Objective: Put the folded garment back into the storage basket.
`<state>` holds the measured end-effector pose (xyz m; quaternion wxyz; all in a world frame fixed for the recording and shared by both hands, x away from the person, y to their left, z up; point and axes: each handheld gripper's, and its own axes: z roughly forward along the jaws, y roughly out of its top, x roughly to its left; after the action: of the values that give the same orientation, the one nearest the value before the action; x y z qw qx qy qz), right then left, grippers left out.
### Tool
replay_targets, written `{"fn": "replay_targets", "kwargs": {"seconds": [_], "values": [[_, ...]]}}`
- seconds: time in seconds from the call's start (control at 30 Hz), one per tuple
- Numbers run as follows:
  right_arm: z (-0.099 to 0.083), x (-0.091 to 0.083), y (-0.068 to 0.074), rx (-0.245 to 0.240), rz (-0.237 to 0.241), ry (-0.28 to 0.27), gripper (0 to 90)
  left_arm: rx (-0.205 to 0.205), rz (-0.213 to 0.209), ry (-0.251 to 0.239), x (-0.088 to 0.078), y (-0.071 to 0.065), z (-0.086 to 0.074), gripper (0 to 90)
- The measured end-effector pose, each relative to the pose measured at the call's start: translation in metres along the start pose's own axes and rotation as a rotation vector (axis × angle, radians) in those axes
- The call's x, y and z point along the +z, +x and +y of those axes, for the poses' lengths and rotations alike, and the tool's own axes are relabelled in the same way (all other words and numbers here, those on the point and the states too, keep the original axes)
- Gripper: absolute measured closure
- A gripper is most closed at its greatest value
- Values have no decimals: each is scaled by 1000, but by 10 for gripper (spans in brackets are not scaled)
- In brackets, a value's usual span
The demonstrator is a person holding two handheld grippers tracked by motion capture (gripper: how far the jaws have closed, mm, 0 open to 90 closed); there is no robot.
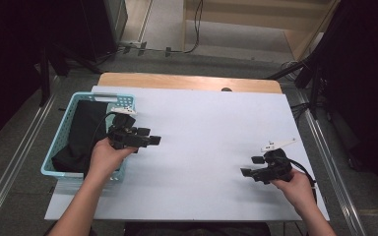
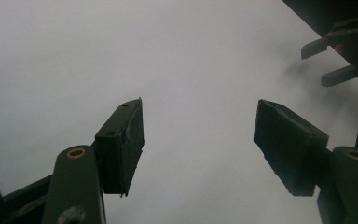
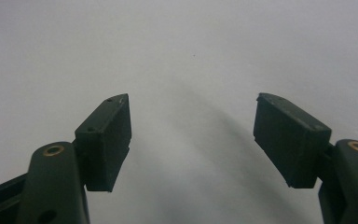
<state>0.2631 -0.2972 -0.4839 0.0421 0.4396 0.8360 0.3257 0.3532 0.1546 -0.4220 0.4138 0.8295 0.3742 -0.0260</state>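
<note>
Left claw [image 1: 153, 135] held level above the white counter [image 1: 211, 123], jaws wide apart, nothing betw. them; pads [image 2: 121, 149] bare in left gripper view, just blank white sheet ahead. Tips pointing toward counter's mid. Person's left hand [image 1: 103, 155] wrapped round the body, cable trailing back over the basket.

Just behind & to the outer side of left claw: light-blue basket [image 1: 61, 129], sitting at the counter's left edge, partly overhanging. Dark cloth [image 1: 81, 135] bundled inside, filling most of it, untouched by either claw. White label strip on basket's far rim.

Right claw [image 1: 248, 166] well apart from left one, low over the counter near its right front corner, tips pointing back toward left claw. Jaws spread, empty; pads [image 3: 107, 144] clean in right gripper view, only white surface and a soft shadow betw. them. Right hand [image 1: 295, 189] gripping from behind. Grey three-cornered plate on top, tilted up.

In left gripper view, right claw [image 2: 326, 60] seen far off at upper right, both black jaws parted, nothing held.

Beyond the white sheet: strip of bare wood counter top at far edge.
</note>
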Motion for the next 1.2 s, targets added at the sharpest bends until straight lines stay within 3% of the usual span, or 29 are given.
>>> {"fn": "replay_targets", "kwargs": {"seconds": [0.07, 0.2, 0.6, 1.2], "values": [[0, 0, 0, 1, 0, 0, 262, 15, 17, 10, 1, -2, -3, 342], [0, 0, 0, 3, 0, 2, 262, 8, -9, 15, 2, -8, -10, 342], [0, 0, -1, 2, -1, 5, 262, 15, -16, 39, 3, -22, -24, 342], [-1, 0, -1, 3, 1, 6, 262, 18, -10, 40, 3, -30, -37, 342]]}}
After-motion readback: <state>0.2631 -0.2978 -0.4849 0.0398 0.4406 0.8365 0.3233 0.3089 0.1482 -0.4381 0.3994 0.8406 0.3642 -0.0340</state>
